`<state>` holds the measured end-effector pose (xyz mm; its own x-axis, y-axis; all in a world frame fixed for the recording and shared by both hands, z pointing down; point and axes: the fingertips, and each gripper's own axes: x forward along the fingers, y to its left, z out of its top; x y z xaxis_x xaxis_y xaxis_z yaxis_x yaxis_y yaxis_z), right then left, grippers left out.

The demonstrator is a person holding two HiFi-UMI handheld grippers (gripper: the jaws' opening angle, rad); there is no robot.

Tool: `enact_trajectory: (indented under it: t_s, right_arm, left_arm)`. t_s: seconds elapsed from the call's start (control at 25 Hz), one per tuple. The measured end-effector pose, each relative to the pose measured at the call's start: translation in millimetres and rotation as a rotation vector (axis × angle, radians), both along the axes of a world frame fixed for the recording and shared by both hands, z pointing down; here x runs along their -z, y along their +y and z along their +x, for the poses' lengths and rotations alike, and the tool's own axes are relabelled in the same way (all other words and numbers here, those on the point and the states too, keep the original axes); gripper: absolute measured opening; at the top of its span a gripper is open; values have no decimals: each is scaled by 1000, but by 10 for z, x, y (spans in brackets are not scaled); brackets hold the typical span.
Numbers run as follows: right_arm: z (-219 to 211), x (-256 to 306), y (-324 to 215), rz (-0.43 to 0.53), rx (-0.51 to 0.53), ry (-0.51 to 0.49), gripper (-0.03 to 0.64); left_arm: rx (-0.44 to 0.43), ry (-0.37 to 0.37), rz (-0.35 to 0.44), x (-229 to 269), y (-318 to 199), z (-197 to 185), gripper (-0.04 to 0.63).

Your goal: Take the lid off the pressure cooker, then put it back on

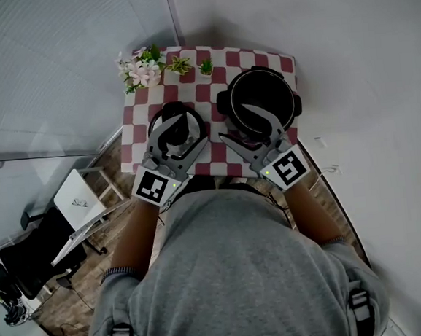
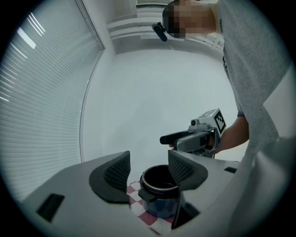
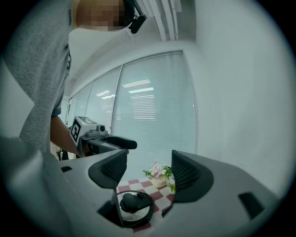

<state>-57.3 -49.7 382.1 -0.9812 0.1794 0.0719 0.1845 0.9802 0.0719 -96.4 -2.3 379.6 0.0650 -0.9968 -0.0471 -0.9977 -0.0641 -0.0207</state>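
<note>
Left hand-held gripper (image 2: 149, 172), square-marker cube (image 1: 154, 186)

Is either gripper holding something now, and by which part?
Nothing is held. The left gripper and right gripper are open; the lid lies on the table.

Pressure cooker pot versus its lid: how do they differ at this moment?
The pot stands at the right of the checked cloth; the lid lies at its left, apart. The pot is deep, open and dark inside; the lid is flat, knob up. Both rest on the cloth, ungripped.
</note>
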Motion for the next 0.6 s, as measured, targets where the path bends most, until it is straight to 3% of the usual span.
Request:
enact_trajectory:
  t_s: [0.28, 0.6]
  right_arm:
    - [-195, -123, 127, -3, 63, 52, 318]
    - [-611, -671, 470, 23, 202, 280, 325]
  left_arm:
    - [51, 5, -11, -50, 112, -227, 279]
    - [69, -27, -145, -523, 362, -612, 299]
